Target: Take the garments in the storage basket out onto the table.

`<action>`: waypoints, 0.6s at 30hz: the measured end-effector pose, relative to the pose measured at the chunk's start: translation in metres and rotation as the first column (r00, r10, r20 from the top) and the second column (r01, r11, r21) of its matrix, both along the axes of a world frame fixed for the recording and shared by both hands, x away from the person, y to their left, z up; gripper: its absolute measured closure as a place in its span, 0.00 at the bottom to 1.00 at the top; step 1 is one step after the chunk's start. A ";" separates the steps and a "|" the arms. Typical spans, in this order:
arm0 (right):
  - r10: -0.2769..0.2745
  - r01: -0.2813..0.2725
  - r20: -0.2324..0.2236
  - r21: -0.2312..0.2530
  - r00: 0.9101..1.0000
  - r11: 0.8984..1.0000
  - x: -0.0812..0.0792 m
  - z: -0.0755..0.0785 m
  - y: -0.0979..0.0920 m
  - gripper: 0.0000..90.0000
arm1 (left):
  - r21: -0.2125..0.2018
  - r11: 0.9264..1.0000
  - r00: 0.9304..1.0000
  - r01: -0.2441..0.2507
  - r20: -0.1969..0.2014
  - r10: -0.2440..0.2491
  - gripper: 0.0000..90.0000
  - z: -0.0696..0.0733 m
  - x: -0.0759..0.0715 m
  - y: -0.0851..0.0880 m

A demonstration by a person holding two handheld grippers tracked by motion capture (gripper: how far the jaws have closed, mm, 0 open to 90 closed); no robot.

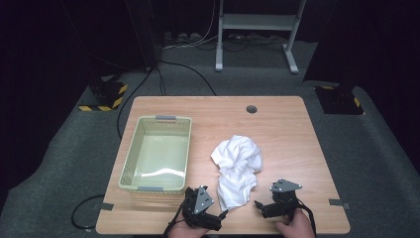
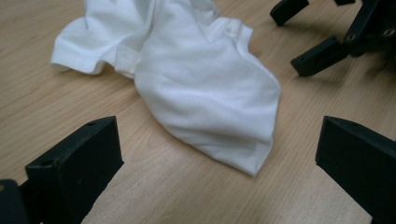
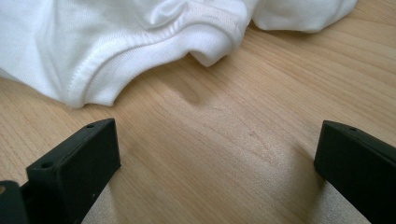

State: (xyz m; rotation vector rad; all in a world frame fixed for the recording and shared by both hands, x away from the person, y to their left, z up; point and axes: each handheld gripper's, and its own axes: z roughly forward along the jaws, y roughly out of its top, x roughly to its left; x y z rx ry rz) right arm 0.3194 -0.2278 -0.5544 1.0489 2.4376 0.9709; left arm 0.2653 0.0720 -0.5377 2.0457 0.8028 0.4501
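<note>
Crumpled white garment (image 1: pixel 237 168) on the tabletop (image 1: pixel 287 134), lying between and just ahead of both claws. Left claw (image 1: pixel 222 215), jaws apart, sits just off its near edge; right claw (image 1: pixel 258 204), jaws likewise apart (nothing held), faces the hem. Pale green basket (image 1: pixel 130 163) stands beyond the left claw

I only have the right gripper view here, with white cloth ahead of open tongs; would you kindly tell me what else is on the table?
Observer: A pale green basket stands left of the white shirt, apart from it.
Operator: Is anything in it?
Observer: It looks empty.
Operator: Where are the left tongs?
Observer: The left tongs are open at the near edge of the table, pointing at the shirt's near end; the right tongs face them, open.
</note>
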 end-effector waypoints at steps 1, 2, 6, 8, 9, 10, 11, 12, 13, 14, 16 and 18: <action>0.000 0.000 0.000 0.000 1.000 1.000 0.000 0.000 0.000 0.00 | 0.008 1.000 1.000 -0.002 -0.001 0.002 0.01 -0.002 0.000 0.000; 0.000 0.000 0.000 0.000 1.000 1.000 0.000 0.000 0.000 0.00 | 0.017 1.000 1.000 -0.003 -0.006 0.003 0.01 -0.005 0.001 -0.001; 0.000 0.000 0.000 0.000 1.000 1.000 0.000 0.000 0.000 0.00 | 0.058 0.998 1.000 -0.009 -0.004 0.009 0.01 -0.014 0.002 -0.001; 0.000 0.000 0.000 0.000 1.000 1.000 0.000 0.000 0.000 0.00 | 0.073 0.997 1.000 -0.011 -0.006 0.012 0.01 -0.019 0.003 -0.001; 0.000 0.000 0.000 0.000 1.000 1.000 0.000 0.000 0.000 0.00 | 0.092 0.996 1.000 -0.015 -0.012 0.016 0.01 -0.020 0.003 -0.001; 0.000 0.000 0.000 0.000 1.000 1.000 0.000 0.000 0.000 0.00 | 0.116 0.993 1.000 -0.022 -0.009 0.023 0.01 -0.021 0.003 -0.001; 0.000 0.000 0.000 0.000 1.000 1.000 0.000 0.000 0.000 0.00 | 0.132 0.991 1.000 -0.026 0.006 0.025 0.01 -0.021 0.003 -0.001; -0.001 0.001 -0.001 0.000 1.000 1.000 0.000 0.000 0.000 0.00 | 0.136 0.990 1.000 -0.022 0.007 0.021 0.01 -0.021 0.003 -0.001; 0.000 0.000 0.000 0.000 1.000 1.000 0.000 0.000 0.000 0.00 | 0.143 0.989 1.000 -0.019 0.006 0.018 0.01 -0.022 0.003 -0.002; 0.000 0.000 0.000 0.000 1.000 1.000 0.000 0.000 0.000 0.00 | 0.169 0.985 1.000 -0.022 0.006 0.021 0.01 -0.022 0.003 -0.002; -0.001 0.001 -0.001 0.001 1.000 1.000 0.000 0.000 0.000 0.00 | 0.170 0.985 1.000 -0.028 0.000 0.029 0.01 -0.022 0.004 -0.002; -0.001 0.001 -0.002 0.001 1.000 1.000 0.000 0.000 0.000 0.00 | 0.166 0.986 0.999 -0.030 -0.011 0.033 0.01 -0.023 0.005 -0.001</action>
